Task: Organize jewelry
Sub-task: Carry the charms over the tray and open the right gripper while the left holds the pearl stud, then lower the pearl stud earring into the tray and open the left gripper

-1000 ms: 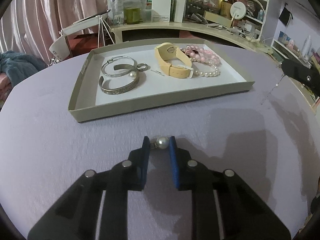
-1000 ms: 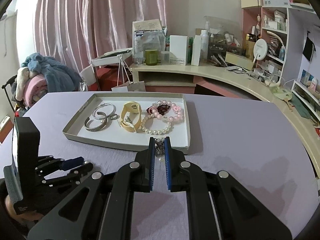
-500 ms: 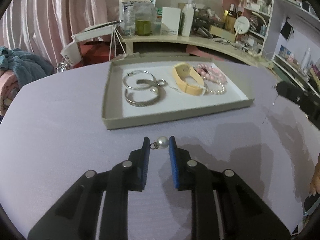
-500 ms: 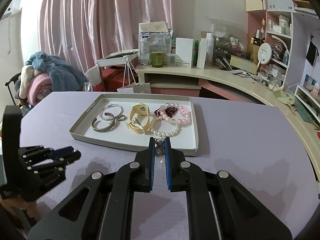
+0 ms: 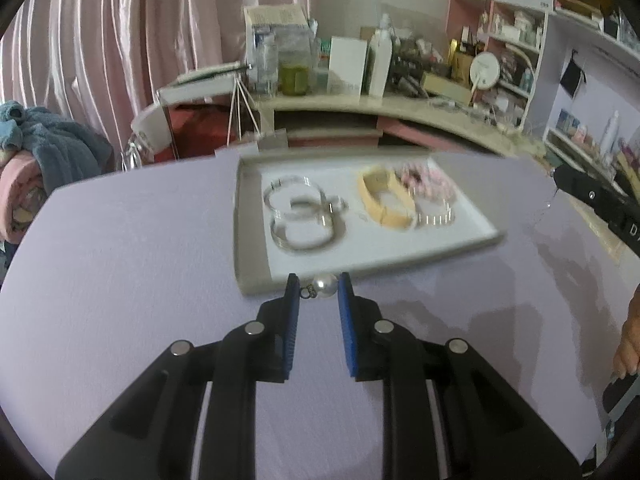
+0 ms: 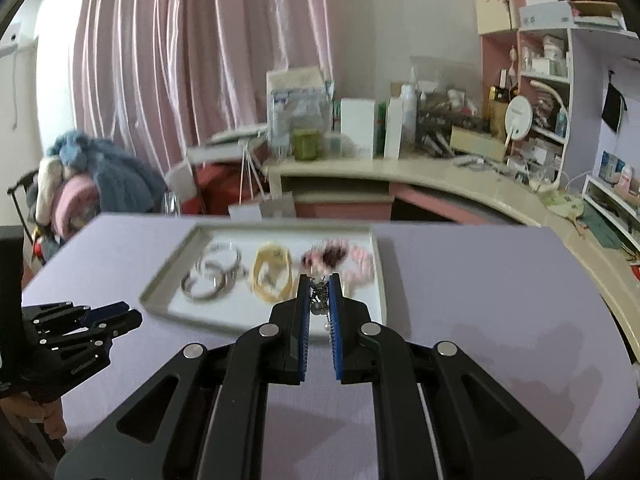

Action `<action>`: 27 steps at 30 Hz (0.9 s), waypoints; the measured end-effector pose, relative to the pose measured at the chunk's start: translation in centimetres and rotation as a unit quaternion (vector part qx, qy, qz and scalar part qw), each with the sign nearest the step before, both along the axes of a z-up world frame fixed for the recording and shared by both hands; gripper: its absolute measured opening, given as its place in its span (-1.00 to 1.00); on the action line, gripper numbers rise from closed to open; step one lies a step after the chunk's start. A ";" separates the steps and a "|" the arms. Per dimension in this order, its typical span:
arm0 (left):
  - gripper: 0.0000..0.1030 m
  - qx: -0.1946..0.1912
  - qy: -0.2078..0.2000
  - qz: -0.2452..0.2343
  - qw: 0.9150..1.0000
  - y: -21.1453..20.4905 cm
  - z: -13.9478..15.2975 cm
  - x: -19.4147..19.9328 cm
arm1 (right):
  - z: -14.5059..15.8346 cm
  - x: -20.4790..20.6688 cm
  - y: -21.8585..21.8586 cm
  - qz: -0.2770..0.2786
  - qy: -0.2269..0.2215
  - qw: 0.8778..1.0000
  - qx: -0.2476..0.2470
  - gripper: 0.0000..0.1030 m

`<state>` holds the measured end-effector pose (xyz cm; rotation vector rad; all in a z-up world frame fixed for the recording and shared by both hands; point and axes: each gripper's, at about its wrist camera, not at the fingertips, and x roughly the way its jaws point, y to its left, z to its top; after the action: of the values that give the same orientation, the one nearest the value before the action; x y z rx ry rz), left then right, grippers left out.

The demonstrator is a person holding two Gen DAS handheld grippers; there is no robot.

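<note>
A pearl earring (image 5: 323, 285) is pinched between the blue pads of the left gripper (image 5: 319, 288), right at the tips. The jaws are nearly closed, with just the pearl and its little metal loop filling the gap; the loop is pressed against the left pad and the pearl against the right one. It's held up off the purple tablecloth (image 5: 120, 260), just in front of the near wall of the cardboard tray (image 5: 250, 280).

Over in the right wrist view, the right gripper (image 6: 319, 294) is clamped almost completely shut on a dangly metal piece (image 6: 319, 296). It looks like a chain or another earring, but it's too small and blurry to be told apart properly. It's caught between the pad tips and hangs a bit below them, seen in front of the tray's (image 6: 160, 292) near right part.

Inside the tray, all smeared by motion blur, silver bangles (image 5: 302, 218) are laid on the left, a yellow watch (image 5: 386, 200) in the middle, and pink beads (image 5: 428, 178) with a pearl bracelet (image 5: 436, 218) on the right. The left gripper (image 6: 100, 320) can also be spotted low at the left edge of the right wrist view, well apart from the right one.
</note>
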<state>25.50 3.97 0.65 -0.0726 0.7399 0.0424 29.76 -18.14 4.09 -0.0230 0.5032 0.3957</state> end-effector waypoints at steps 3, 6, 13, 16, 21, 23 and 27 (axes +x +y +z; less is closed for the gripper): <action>-0.62 -0.015 -0.016 0.004 1.000 0.8 1.6 1.1 | 1.0 1.4 0.7 0.008 -0.015 1.000 0.022 -0.81; -0.62 -0.035 -0.024 0.005 0.999 1.3 2.6 2.3 | 0.9 3.3 1.9 0.015 -0.021 0.999 0.026 -0.82; -0.62 -0.038 -0.035 -0.009 0.999 0.8 3.5 5.0 | -1.6 8.2 3.7 0.014 0.026 0.999 0.039 -0.81; -0.62 -0.040 -0.033 -0.012 0.999 0.7 3.2 5.9 | -2.6 9.3 3.9 0.012 0.045 0.998 0.047 -0.81; -0.62 -0.045 -0.026 -0.014 0.999 0.9 2.3 7.6 | -3.9 10.2 3.5 0.021 0.071 0.995 0.059 -0.49; -0.62 -0.048 -0.023 -0.014 0.998 0.9 1.8 8.2 | -3.9 10.0 3.1 0.015 0.062 0.996 0.062 -0.07; -0.62 -0.055 -0.014 -0.016 0.998 0.7 0.8 9.2 | -3.8 10.1 1.9 0.007 0.059 0.996 0.072 -0.05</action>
<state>34.71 4.72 1.44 -0.1662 0.7153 -0.0294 39.83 -16.25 0.32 0.1376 0.5895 0.4484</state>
